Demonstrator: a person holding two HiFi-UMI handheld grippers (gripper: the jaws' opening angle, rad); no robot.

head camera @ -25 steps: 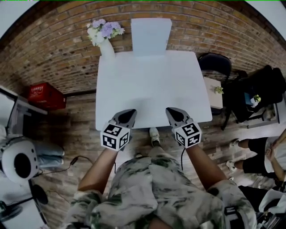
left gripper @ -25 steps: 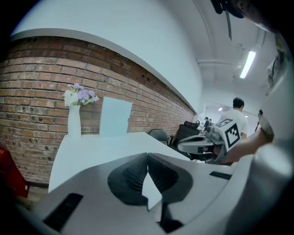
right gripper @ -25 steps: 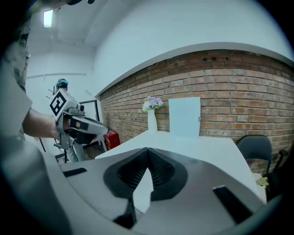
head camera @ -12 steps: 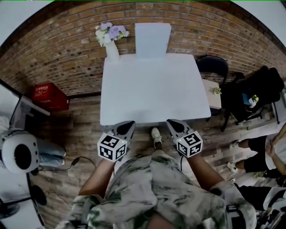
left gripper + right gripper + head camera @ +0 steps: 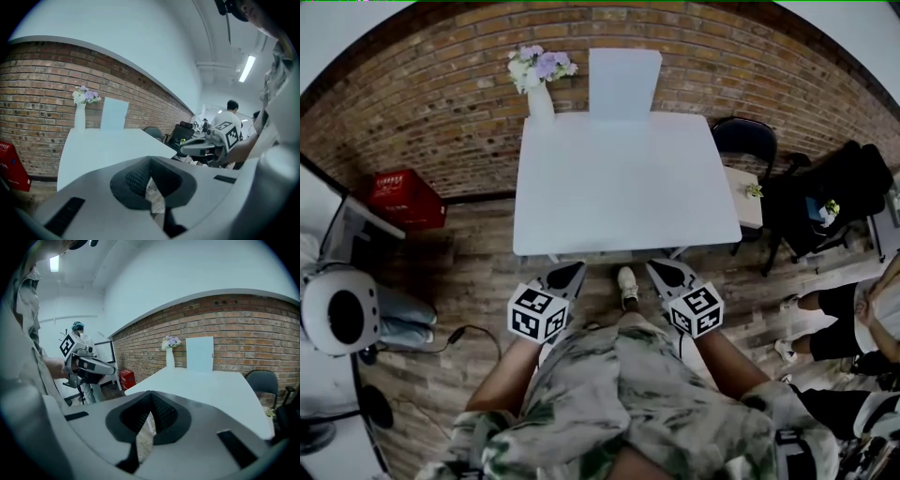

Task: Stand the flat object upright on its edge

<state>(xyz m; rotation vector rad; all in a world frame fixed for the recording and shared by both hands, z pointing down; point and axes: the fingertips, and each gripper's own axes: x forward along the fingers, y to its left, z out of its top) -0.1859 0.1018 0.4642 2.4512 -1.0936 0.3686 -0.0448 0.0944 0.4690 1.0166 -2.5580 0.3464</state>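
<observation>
The pale blue flat rectangular board [image 5: 624, 84] stands upright at the far edge of the white square table [image 5: 623, 197], by the red brick wall [image 5: 441, 122] and just beside a white vase of lilac flowers [image 5: 540, 89]. The left gripper [image 5: 577, 269] and right gripper [image 5: 654, 266] hover off the table's near edge, well apart from the board, each with its jaws pressed together on nothing

No legible text; only white lettering, too small to read, on red crate [image 5: 403, 199] far left.
</observation>
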